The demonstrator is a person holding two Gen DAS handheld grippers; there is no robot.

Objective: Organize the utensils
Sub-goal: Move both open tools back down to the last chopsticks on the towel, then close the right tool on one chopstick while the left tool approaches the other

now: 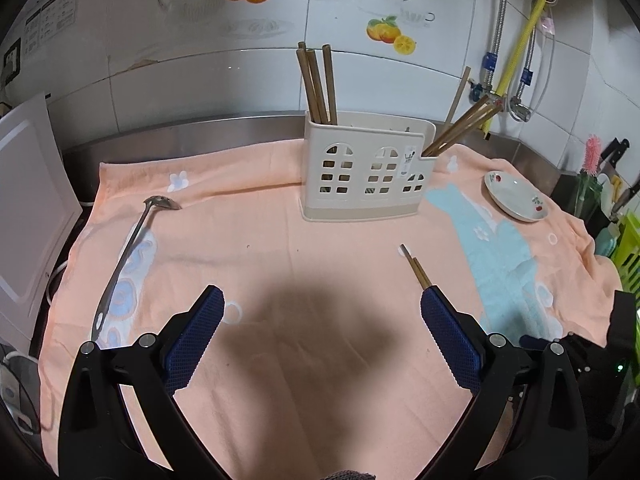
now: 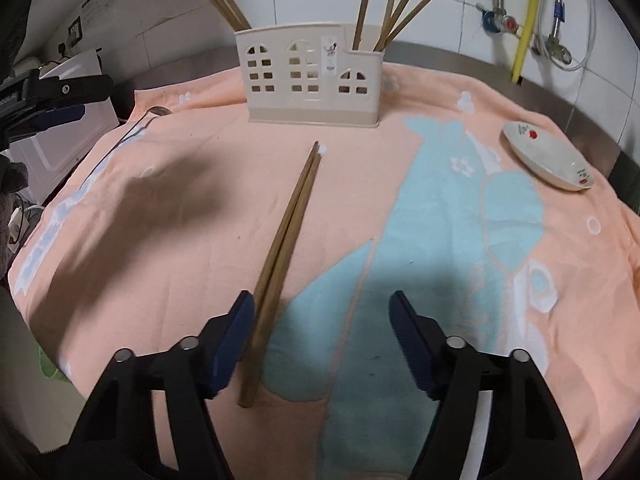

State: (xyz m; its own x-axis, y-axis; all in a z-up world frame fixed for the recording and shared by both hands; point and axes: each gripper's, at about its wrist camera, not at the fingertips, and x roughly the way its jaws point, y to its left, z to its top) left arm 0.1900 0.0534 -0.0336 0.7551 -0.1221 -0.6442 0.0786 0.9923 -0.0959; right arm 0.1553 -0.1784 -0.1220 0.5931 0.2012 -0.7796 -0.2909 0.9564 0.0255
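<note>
Right wrist view showed chopsticks (image 2: 384,12) already in the holder (image 2: 312,76); a loose pair (image 2: 284,248) and ladle (image 1: 128,256) remained; right gripper (image 2: 322,344) straddled that pair, fingers apart, unclamped; left gripper (image 1: 322,308) gaped wide, empty.

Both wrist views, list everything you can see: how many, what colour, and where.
Beige plastic utensil holder with window cut-outs: one, back centre of the cloth.
Brown wooden chopsticks standing in the holder: several, in its left and right end compartments.
Brown wooden chopstick pair: two, lying on the cloth between the right gripper's open jaws, beside its left pad.
Slotted steel ladle: one, silver, left on the cloth.
White ceramic saucer with red fruit print: one, right.
Peach cloth with blue patterns: one, covering the counter.
Left hand-held gripper: black, blue pads, open, empty.
Right hand-held gripper: black, blue pads, open.
</note>
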